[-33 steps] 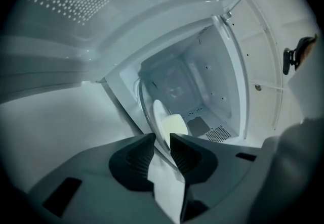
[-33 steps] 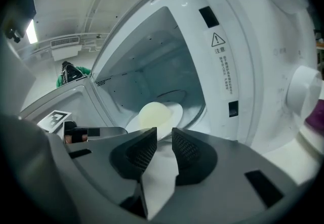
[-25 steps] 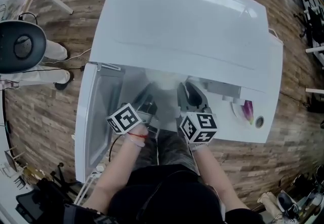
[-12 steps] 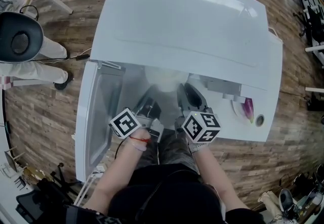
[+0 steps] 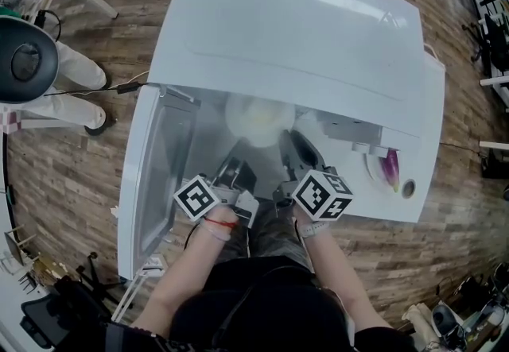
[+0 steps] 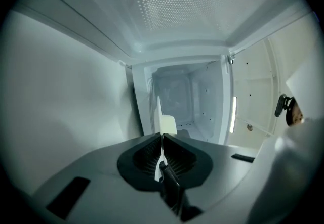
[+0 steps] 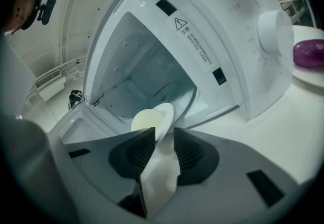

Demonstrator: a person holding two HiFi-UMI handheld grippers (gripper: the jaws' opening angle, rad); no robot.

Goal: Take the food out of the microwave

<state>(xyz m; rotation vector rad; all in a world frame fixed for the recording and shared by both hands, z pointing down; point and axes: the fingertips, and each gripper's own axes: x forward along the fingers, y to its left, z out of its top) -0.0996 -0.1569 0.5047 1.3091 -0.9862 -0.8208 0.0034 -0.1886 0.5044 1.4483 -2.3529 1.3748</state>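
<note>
A white plate (image 5: 256, 118) with a pale round piece of food (image 5: 262, 114) hangs just in front of the open microwave (image 5: 294, 25). Both grippers hold it. My left gripper (image 5: 237, 158) is shut on the plate's left rim; in the left gripper view the plate (image 6: 160, 117) runs edge-on between the jaws, with the food (image 6: 168, 125) beside it. My right gripper (image 5: 293, 148) is shut on the right rim. In the right gripper view the plate (image 7: 165, 115) and yellowish food (image 7: 144, 120) sit before the lit cavity (image 7: 147, 76).
The microwave door (image 5: 155, 176) stands swung open at the left. A purple item (image 5: 390, 169) lies on a small saucer on the white counter (image 5: 413, 128) to the right, by the control knob (image 7: 275, 33). A person in white trousers (image 5: 60, 108) stands at the far left.
The plate has slid out from under the microwave's top edge toward me, so more of it and the food shows. Both grippers have drawn back with it.
</note>
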